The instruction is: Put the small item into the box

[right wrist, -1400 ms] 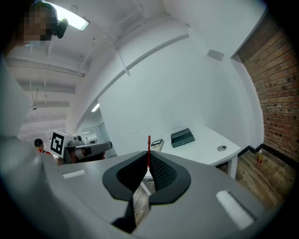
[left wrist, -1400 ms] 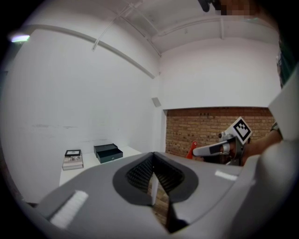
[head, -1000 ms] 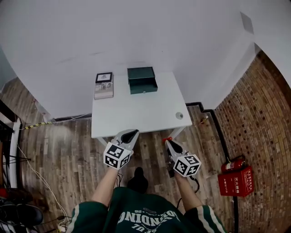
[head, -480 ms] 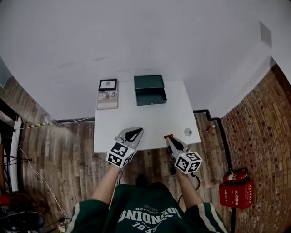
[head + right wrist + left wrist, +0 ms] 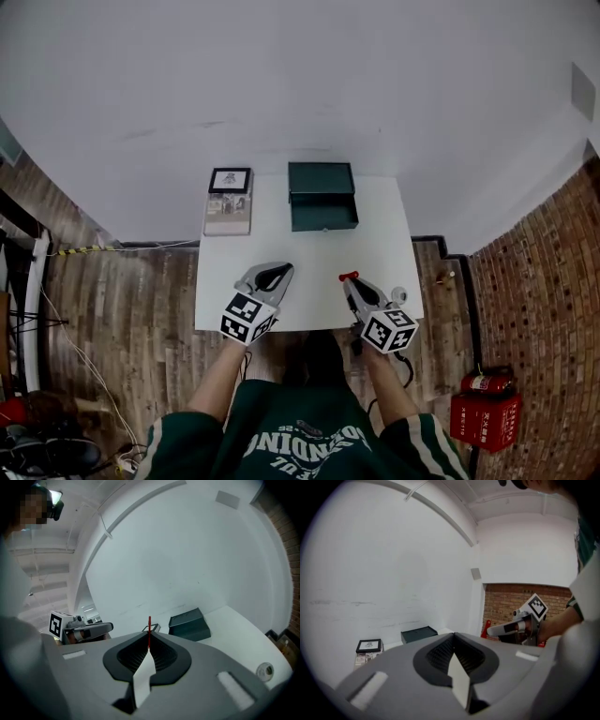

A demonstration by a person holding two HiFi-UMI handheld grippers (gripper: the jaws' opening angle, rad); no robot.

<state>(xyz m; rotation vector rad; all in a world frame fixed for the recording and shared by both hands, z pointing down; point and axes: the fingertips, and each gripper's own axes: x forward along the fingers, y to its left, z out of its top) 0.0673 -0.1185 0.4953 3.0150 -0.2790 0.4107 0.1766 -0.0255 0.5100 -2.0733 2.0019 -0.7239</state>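
White tabletop (image 5: pixel 309 253) carries a dark green box (image 5: pixel 323 195) at its far edge, with a framed picture (image 5: pixel 230 180) on a stack just beside the box's left. A small round grey item (image 5: pixel 398 293) lies near the table's right edge, well apart from the box. Over the near edge, the left gripper (image 5: pixel 278 269) hangs with its jaws pressed together and nothing between them. The right gripper (image 5: pixel 352 281) has its jaws closed on a thin red piece (image 5: pixel 149 623), which sticks up past the tips. From the right gripper view the box (image 5: pixel 189 624) sits ahead and to the right, and the round item (image 5: pixel 265 670) lies low at the right. A red fire extinguisher (image 5: pixel 483 382) stands on the wooden floor beside the brick wall.
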